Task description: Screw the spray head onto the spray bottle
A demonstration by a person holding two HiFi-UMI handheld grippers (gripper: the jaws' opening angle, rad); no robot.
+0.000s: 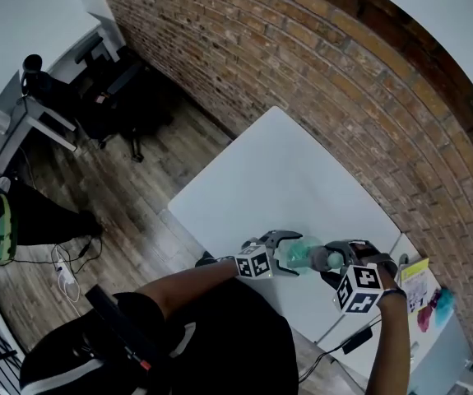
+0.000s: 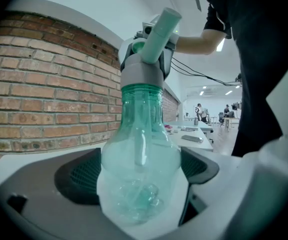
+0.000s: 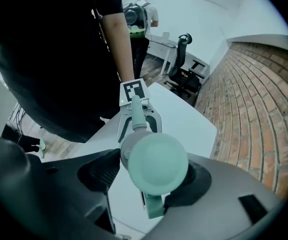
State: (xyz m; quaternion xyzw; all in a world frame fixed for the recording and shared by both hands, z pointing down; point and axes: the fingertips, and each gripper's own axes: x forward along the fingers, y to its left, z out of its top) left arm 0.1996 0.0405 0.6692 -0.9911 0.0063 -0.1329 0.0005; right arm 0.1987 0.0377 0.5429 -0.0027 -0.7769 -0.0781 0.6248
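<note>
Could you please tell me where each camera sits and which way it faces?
Head view: on the person's head, looking steeply down at the white table; both forearms, the left gripper and right gripper show.
Left gripper view: on the left gripper, looking along its jaws past the spray bottle to the spray head; an arm and shirt show.
Right gripper view: on the right gripper, facing the spray head's end, left gripper beyond; a forearm shows.
Shared: the gripper views face each other along the spray bottle.

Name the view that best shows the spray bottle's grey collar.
The left gripper view: the grey collar sits atop the green spray bottle in full side profile. The head view shows the bottle small and far off; the right gripper view shows the spray head end-on, largely hiding the collar.
</note>
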